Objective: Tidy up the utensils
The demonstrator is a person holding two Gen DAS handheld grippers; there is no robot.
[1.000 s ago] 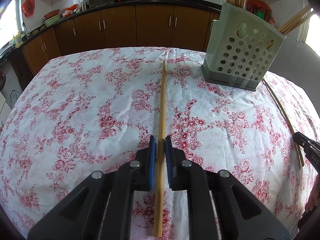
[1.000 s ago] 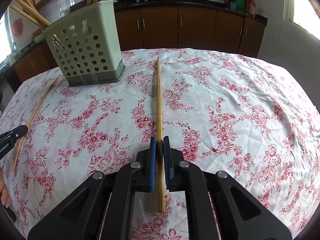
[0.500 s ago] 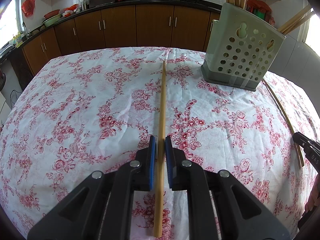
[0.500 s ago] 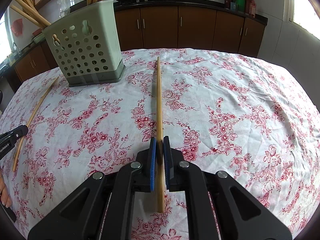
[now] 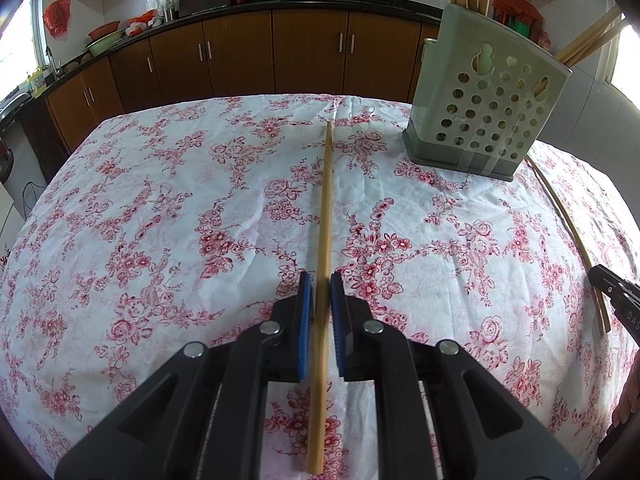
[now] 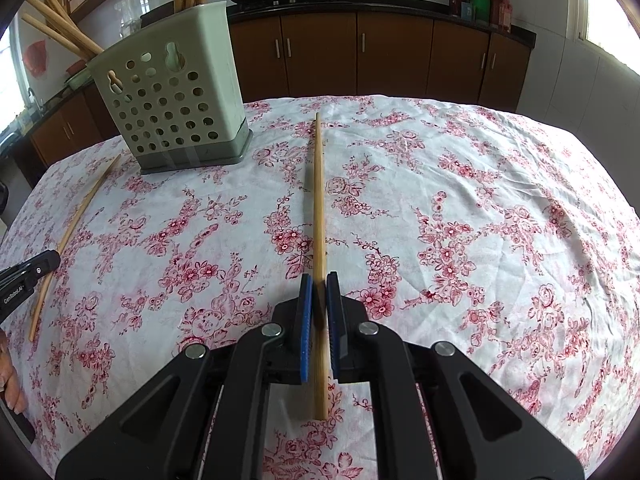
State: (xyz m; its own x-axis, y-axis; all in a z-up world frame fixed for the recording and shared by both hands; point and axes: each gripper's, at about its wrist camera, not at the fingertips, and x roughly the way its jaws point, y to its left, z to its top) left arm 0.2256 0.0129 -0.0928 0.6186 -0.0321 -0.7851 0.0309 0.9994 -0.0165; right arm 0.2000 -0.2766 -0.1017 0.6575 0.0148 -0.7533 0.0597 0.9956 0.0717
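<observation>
Left wrist view had the left gripper (image 5: 321, 280) clamped on a wooden chopstick (image 5: 325, 216), blue pads pinching it near its thick end, the shaft pointing out over the floral tablecloth (image 5: 160, 208). Over on the right wrist camera, same story: the right gripper (image 6: 319, 280) was clenched on a second chopstick (image 6: 318, 200). A third chopstick (image 6: 74, 226) lay loose on the cloth, on the far side of the green perforated utensil holder (image 6: 172, 92) from that right-hand stick, its end just beside the other gripper's tip. The holder stood upright with several chopsticks already poking out of its top. So this looked like the carry step, both sticks picked and neither yet stowed. The next move likely called for tipping each stick upright and lowering it through the holder's open top, one hand at a time to avoid a clash.
</observation>
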